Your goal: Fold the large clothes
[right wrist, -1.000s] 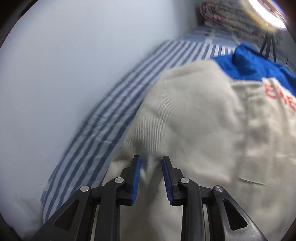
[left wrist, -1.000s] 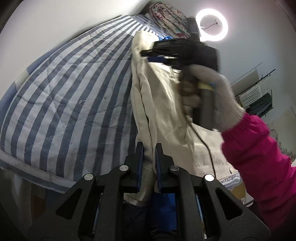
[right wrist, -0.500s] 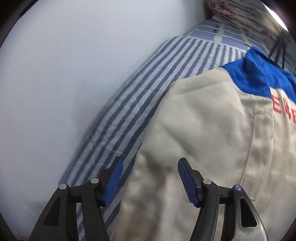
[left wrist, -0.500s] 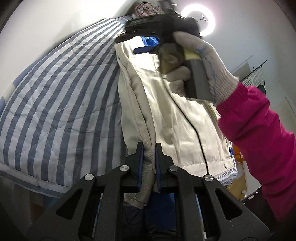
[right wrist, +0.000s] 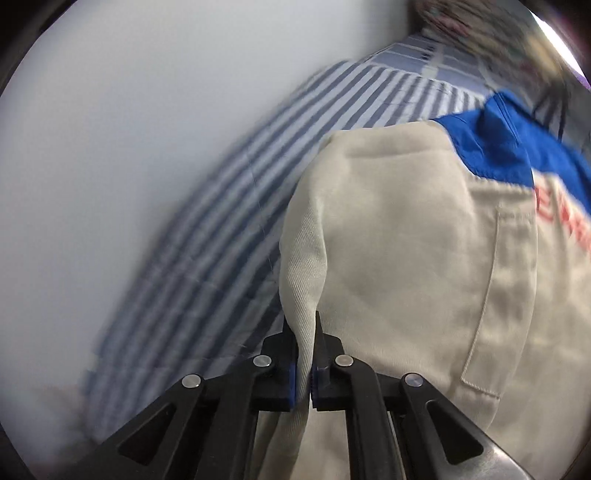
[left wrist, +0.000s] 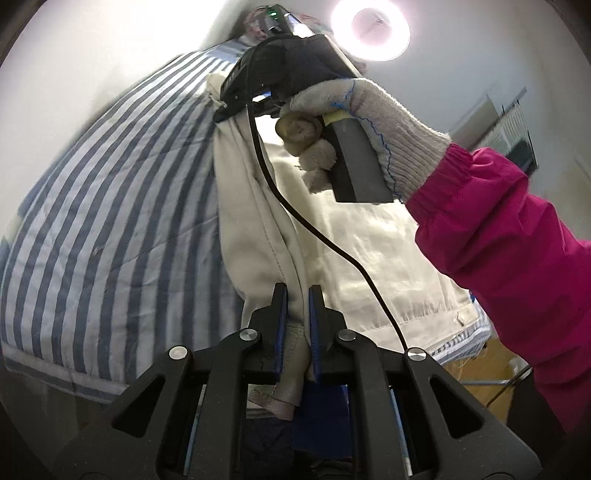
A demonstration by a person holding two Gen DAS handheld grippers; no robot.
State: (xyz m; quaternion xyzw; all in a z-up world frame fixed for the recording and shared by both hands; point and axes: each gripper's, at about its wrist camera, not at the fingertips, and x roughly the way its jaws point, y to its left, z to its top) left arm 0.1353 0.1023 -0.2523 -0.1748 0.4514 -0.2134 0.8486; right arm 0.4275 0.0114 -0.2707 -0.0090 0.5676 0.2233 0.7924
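Note:
A cream work jacket [left wrist: 369, 251] with a blue collar [right wrist: 506, 147] and red lettering lies on a blue-and-white striped bed cover [left wrist: 110, 221]. My left gripper [left wrist: 294, 295] is shut on the jacket's near edge, by a sleeve cuff. My right gripper [right wrist: 304, 332] is shut on a fold of the jacket's left edge near the shoulder [right wrist: 306, 258]. In the left wrist view the right gripper's body shows held in a white-gloved hand [left wrist: 351, 122] at the jacket's far end, lifting the cloth.
A white wall [right wrist: 110, 147] runs along the bed's left side. A ring light [left wrist: 369, 33] glows above. A patterned bundle [right wrist: 461, 18] lies at the bed's head. A rack [left wrist: 513, 133] stands at the right. The pink sleeve [left wrist: 517, 240] crosses the right side.
My right gripper, open half a second ago, has closed on the jacket's edge near the shoulder and lifted it. My left gripper has kept its hold.

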